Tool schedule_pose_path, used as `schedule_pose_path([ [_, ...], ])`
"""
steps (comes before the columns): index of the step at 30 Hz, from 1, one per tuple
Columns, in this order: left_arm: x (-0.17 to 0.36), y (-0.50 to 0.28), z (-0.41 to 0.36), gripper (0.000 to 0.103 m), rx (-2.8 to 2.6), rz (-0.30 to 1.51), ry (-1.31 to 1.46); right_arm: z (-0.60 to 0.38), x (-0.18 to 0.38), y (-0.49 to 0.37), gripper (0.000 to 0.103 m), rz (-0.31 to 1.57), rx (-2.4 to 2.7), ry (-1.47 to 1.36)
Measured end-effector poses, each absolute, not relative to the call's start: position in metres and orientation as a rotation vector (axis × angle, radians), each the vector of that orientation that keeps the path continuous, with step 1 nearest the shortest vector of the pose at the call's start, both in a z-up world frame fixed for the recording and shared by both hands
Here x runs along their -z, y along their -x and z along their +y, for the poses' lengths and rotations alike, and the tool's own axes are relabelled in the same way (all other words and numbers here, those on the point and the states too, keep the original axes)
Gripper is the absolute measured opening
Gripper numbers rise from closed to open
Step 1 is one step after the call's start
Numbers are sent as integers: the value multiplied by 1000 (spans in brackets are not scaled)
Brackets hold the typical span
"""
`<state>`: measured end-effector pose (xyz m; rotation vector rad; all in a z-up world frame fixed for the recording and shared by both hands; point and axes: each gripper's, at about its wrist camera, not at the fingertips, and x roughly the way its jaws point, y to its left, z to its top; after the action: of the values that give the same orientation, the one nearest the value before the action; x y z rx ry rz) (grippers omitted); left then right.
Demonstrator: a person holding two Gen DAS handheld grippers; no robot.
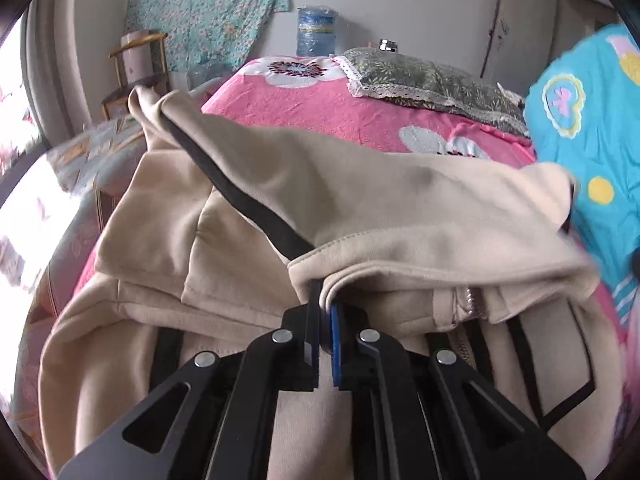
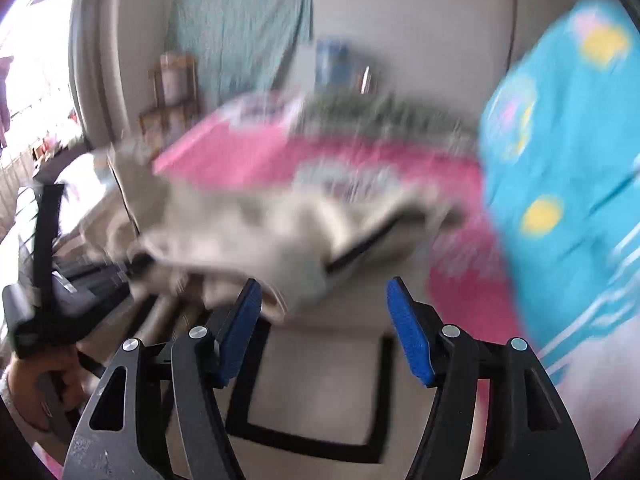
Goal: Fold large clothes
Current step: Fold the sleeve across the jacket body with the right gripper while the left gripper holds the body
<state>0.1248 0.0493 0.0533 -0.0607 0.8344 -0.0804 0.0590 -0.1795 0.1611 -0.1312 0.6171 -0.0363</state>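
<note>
Clearly, from the left wrist view, we have the left claw (image 1: 323, 312) pressed together on a hem edge of the beige hoodie (image 1: 360, 200), the fabric pinched between its black pad and its blue pad. The hoodie lies on the bed (image 1: 320, 104), over the pink flowered sheet, with a folded layer carried across the body so that a black stripe (image 1: 248, 200) runs diagonally over the top. A zipper end (image 1: 464, 304) shows just beside the pinched edge. A grey lace-trimmed pillow (image 1: 432, 80) sits further up the bed, and a blue patterned blanket (image 1: 592, 128) is at the right.

To do this fold well, we judge that the pinched edge should be laid flat and in line with the layer beneath before the left claw lets go, so that the hem does not curl back.

From the right wrist view, which is badly blurred, the right claw (image 2: 324, 328) stands spread, its blue pads well apart with nothing between them; a corner of the hoodie (image 2: 280, 240) hangs just ahead of its left pad, and we cannot tell whether it touches. Our other hand (image 2: 44, 392) grips the left tool at the left edge.

We judge that the right claw is free to smooth or retake the far side; it should pick up one layer only, near the outer corner, keeping both edges level.
</note>
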Motion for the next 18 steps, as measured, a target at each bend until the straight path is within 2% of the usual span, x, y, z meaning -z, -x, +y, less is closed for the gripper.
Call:
schedule_pose_path([
  [2, -50, -128, 50, 4, 71, 848, 85, -176, -164, -73, 65, 602, -11, 124],
  [5, -50, -128, 49, 4, 70, 845, 88, -177, -132, -126, 64, 679, -132, 42],
  [8, -53, -122, 53, 8, 85, 854, 68, -183, -65, -180, 61, 935, -77, 45],
  [11, -70, -105, 52, 13, 140, 871, 76, -198, -58, -172, 61, 895, -127, -71],
  [15, -107, -87, 47, 17, 290, 774, 157, -201, -57, -172, 62, 890, -148, -73],
  [17, -115, -93, 52, 29, 402, 795, 348, -201, -57, -172, 62, 884, -153, -80],
  [18, -116, -95, 51, 30, 430, 817, 391, -200, -57, -172, 62, 878, -156, -82],
])
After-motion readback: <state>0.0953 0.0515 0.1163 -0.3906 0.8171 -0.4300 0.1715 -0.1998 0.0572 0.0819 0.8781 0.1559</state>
